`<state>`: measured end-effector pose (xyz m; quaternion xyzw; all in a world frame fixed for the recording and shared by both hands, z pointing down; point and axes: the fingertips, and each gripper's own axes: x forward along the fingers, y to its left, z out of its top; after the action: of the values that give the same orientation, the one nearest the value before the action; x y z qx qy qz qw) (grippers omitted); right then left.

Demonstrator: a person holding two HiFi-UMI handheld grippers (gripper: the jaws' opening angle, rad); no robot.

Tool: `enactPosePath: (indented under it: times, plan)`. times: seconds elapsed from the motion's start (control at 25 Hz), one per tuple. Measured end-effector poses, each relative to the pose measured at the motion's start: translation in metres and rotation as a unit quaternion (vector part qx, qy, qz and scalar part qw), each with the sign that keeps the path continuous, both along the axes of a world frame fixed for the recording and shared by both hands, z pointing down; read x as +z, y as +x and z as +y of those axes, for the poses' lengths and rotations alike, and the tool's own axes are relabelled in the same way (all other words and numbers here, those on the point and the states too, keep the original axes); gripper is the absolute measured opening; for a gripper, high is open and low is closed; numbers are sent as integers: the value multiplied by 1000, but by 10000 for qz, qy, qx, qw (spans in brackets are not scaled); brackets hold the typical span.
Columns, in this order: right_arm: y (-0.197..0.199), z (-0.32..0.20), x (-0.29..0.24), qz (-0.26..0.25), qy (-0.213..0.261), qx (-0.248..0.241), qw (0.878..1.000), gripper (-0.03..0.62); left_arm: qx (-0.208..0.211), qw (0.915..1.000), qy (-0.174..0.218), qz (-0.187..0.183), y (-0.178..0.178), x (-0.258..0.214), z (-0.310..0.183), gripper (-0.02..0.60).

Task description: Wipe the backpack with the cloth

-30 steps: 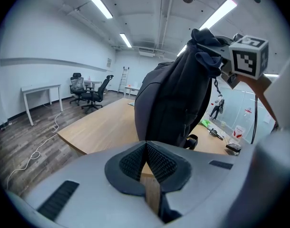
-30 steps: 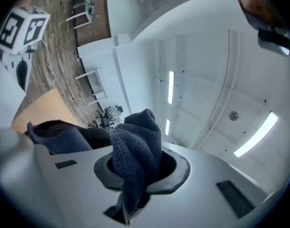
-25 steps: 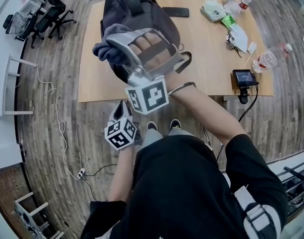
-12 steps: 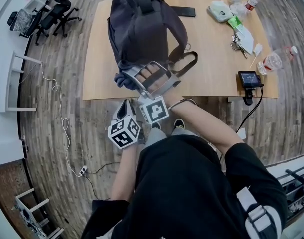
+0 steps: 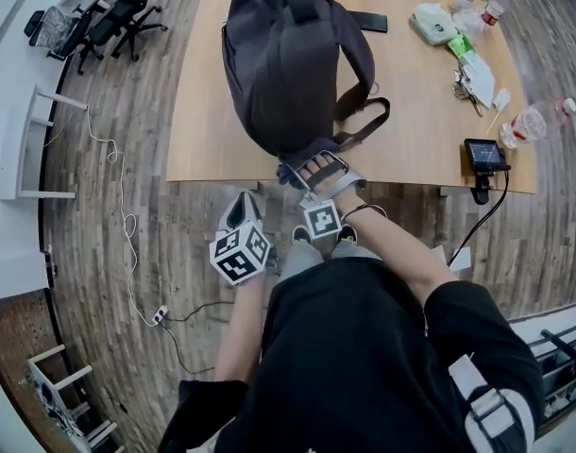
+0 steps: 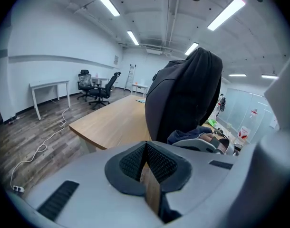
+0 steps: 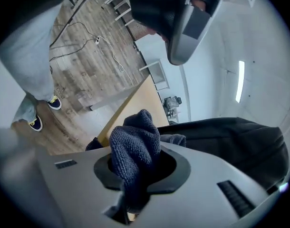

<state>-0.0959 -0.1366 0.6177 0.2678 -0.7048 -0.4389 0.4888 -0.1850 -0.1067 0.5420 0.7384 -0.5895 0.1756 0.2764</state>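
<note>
Holding a bunched fold of the cloth (image 7: 134,144) clamped in our right tongs (image 7: 135,172), we have it at the foot of the backpack (image 5: 293,59), which stands upright on the wooden surface (image 5: 212,130). Our left tongs (image 6: 146,167), closed and empty, hang near the backpack's foot. The cloth is nubbly, limp and light, so we judge a pinch on a thick fold best. The backpack is dark woven fabric, rounded and soft-sided, and may yield or tip under pressure.

Right tool (image 5: 310,161) holds cloth (image 5: 318,146) at backpack (image 5: 288,55) base.
</note>
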Motion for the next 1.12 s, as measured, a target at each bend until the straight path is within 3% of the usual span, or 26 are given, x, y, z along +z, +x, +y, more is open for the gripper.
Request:
enactPosePath:
  times: [0.24,0.48,0.6,0.88,1.12]
  plan:
    - [8,-5,-26,41,414,-120,9991,69,36,10000,80,-4,0,-6,-4,14]
    - [18,-32,-127,-716,1375,49,9879,69,56,10000,73,-7,-1,-5,-7,15]
    - [19,-33,-134,-978,1303,175,9865,69,82,10000,48,20,4,-2,-8,14]
    - [12,-21,-54,-809,697,83,9943,67,115,9999,30,8,7,-1,-8,15]
    - [9,-16,-39,-844,651,144,9942,67,52,10000,14,-59,-3,-2,-5,14]
